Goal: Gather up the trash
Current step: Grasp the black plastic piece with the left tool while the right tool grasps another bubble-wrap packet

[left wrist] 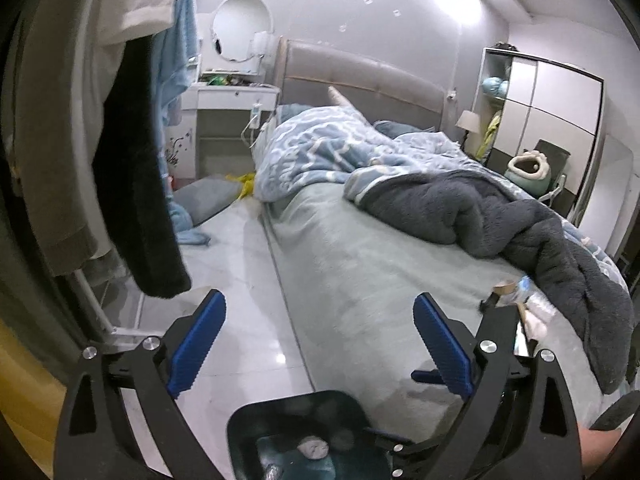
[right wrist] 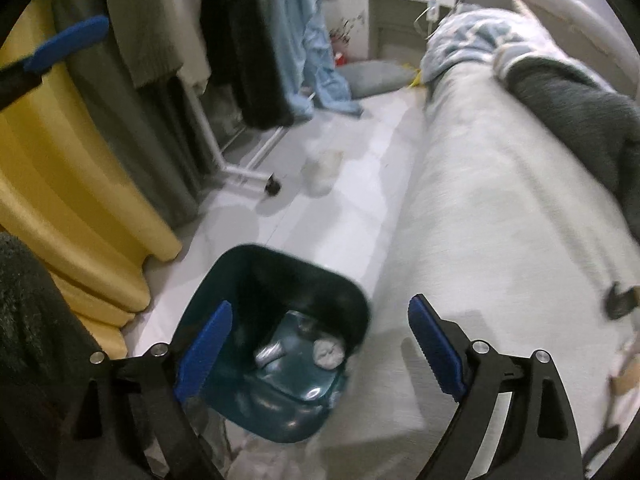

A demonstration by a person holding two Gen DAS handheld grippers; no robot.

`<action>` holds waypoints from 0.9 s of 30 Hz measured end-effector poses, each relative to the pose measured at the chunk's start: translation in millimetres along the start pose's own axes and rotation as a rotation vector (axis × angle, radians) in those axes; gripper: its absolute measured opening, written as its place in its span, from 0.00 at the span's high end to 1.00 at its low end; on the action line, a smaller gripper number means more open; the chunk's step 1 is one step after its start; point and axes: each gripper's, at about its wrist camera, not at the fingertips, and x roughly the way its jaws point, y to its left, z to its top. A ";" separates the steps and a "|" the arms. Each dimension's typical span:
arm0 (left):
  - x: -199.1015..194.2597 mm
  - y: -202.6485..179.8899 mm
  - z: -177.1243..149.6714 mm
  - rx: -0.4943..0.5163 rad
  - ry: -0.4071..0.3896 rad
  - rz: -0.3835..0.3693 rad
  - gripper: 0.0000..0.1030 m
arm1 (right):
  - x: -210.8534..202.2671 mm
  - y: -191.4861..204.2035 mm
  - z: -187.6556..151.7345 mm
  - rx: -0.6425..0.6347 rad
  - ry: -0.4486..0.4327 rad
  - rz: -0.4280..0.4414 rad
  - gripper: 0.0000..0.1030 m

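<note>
Beside the bed (right wrist: 460,184), on the floor (right wrist: 320,232), we find the dark teal bin (right wrist: 256,280) standing upright, with a crumpled tissue (right wrist: 329,353) and a silvery wrapper (right wrist: 269,354) at its bottom. We note the right claw (right wrist: 320,350) spread wide above it, nothing between its blue pads. We note the left claw (left wrist: 320,344) likewise wide and empty.

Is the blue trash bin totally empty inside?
No, the trash bin already has a crumpled white wad and a silvery piece lying at its bottom.
</note>
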 end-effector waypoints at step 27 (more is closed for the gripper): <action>28.6 -122.0 -7.8 0.161 0.014 -0.092 0.04 | -136.4 -148.4 -47.0 0.193 -0.236 -0.170 0.11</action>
